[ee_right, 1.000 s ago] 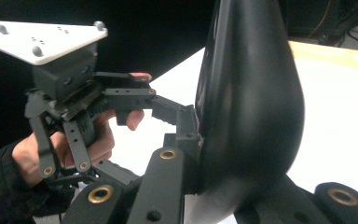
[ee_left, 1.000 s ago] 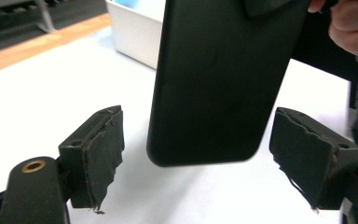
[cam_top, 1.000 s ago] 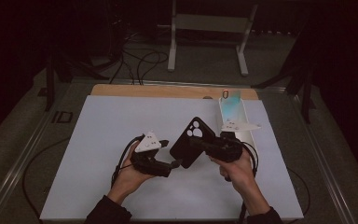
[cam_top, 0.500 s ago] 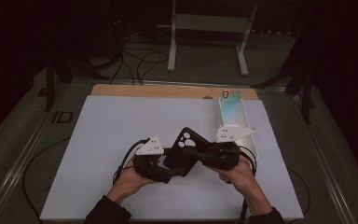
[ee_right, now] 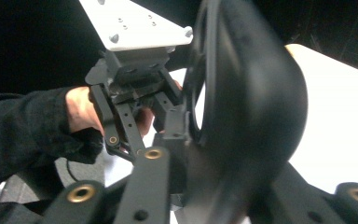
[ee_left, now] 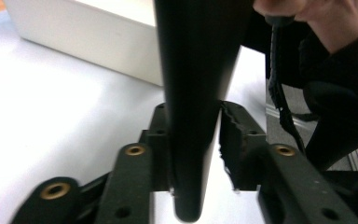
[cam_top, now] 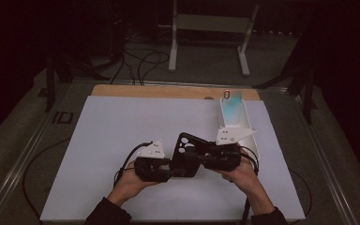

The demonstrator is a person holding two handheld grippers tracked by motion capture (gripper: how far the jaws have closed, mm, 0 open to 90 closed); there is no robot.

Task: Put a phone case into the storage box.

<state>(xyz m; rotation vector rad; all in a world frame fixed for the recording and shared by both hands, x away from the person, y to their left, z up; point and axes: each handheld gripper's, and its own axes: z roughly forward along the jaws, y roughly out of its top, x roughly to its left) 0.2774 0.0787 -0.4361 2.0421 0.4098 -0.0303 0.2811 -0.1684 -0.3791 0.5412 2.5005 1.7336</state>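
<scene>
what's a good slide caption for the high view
Both grippers, left and right, hold a black phone case together above the white table.

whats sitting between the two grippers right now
A black phone case, seen in the high view between the left gripper and right gripper; both appear to grip it.

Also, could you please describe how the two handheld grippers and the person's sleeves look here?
Both are black linkage tools with brass-coloured pivot rivets. The left gripper and right gripper each carry a pale grey three-cornered plate on top, and a black cable loops from the left one. The person's sleeves are dark.
</scene>
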